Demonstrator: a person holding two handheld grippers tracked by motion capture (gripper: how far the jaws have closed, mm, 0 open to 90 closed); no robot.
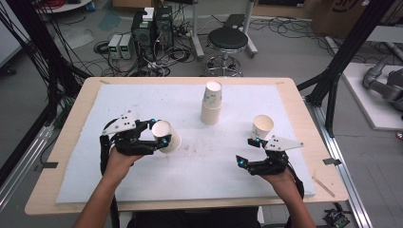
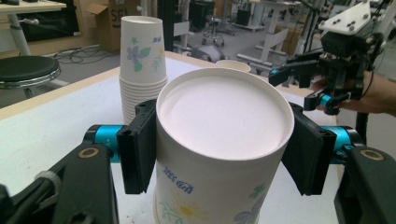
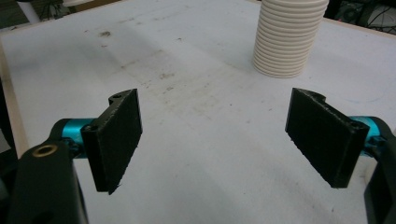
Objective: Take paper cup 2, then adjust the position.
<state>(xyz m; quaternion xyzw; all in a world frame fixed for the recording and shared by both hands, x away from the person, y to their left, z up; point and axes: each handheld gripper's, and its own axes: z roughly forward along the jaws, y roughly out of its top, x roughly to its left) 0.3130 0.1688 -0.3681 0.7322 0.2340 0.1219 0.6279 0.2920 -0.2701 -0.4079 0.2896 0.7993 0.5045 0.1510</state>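
In the high view, a paper cup [image 1: 166,136] is clamped by the left gripper [image 1: 158,132] toward the table's [image 1: 294,102] left edge. In the left gripper view, both pads [image 2: 138,145] are pressed against it. In the right gripper view, the right gripper [image 3: 215,140] is held wide over bare table.

A pale wooden worktop [image 1: 294,102] carries a white mat [image 1: 142,99] that covers nearly all of its top, leaving a bare wood border on every side. The mat is stained with faint brown marks near its middle. A stack of paper cups [image 1: 212,103] stands upright on the mat toward the far edge, and a single paper cup [image 1: 262,127] stands upright at the right.
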